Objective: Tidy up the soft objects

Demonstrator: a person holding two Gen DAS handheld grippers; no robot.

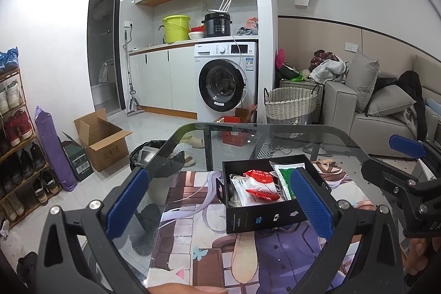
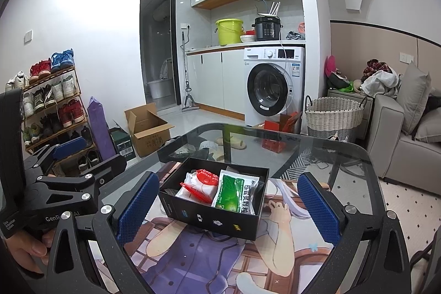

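Note:
A black open box stands on an illustrated mat on a glass table. In it lie a red and white soft packet and a green and white sachet. My left gripper is open and empty, its fingers held wide just in front of the box. My right gripper is open and empty, its fingers either side of the box, short of it. Each gripper shows at the edge of the other's view.
The glass table's rounded far edge lies beyond the box. Past it are a washing machine, a woven basket, a cardboard box, a shoe rack and a grey sofa.

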